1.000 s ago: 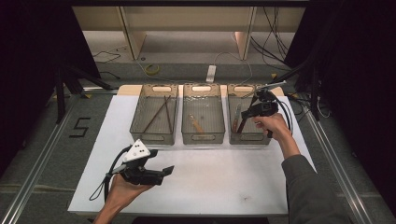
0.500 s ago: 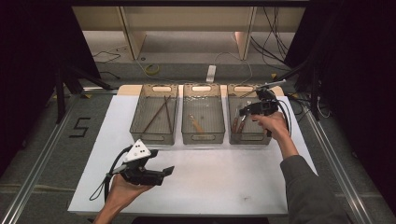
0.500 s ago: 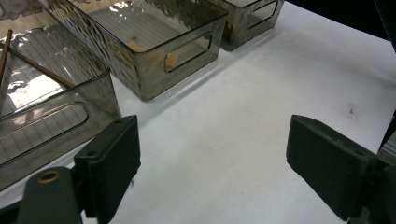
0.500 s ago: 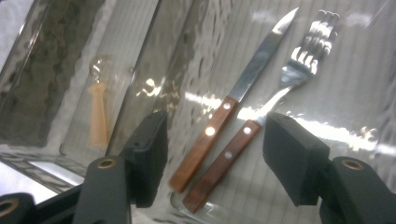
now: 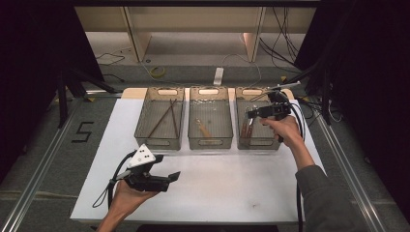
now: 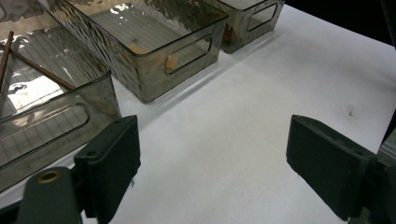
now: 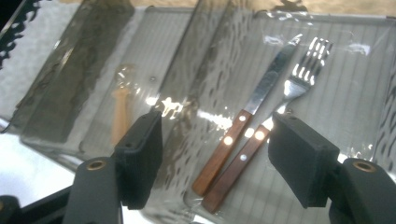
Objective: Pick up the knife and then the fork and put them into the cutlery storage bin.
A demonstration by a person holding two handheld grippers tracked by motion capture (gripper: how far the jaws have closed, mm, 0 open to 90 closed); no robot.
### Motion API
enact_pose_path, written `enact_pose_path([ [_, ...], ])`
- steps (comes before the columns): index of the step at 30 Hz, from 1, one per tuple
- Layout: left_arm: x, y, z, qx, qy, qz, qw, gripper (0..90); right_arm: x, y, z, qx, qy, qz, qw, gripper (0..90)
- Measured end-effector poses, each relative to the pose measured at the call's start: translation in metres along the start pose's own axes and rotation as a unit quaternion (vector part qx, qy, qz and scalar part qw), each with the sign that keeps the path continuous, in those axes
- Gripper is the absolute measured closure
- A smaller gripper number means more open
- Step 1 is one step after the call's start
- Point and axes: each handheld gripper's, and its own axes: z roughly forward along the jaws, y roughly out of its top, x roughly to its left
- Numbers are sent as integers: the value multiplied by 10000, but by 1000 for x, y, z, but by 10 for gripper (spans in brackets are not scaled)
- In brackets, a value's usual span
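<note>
Two wood-handled pieces — a knife (image 7: pixel 250 128) and a fork (image 7: pixel 275 121) — lay side by side in the right bin (image 5: pixel 258 142). We saw the right gripper (image 7: pixel 215 158) above them, jaws just opened wide, nothing between (pads clear of both). The left gripper (image 6: pixel 212 168) hung wide open over the white table (image 6: pixel 243 121), empty.

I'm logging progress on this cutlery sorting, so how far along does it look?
Done: chopsticks lie in the left bin, a wooden utensil in the middle bin, knife and fork in the right bin. In hand: nothing; the right tool has just been opening over them. No loose cutlery is visible on the white mat.
</note>
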Motion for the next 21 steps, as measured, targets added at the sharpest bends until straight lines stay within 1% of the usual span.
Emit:
enact_pose_path([
  [7, 0, 0, 0, -8, -10, 9, 10000, 172, 10, -5, -8, -125, 148, -149, 9997, 354],
  [12, 1, 0, 0, -25, -43, -21, 10000, 172, 18, -8, -10, -201, 190, -256, 9993, 349],
  [15, 1, 0, -1, -116, -55, -45, 9999, 172, 21, -10, -10, -277, 218, -269, 9990, 344],
  [18, 2, 0, -2, -158, -87, -62, 9998, 171, 25, -14, -10, -348, 249, -282, 9987, 342],
  [21, 2, 0, -2, -168, -99, -72, 9998, 171, 30, -19, -11, -434, 286, -364, 9980, 333],
])
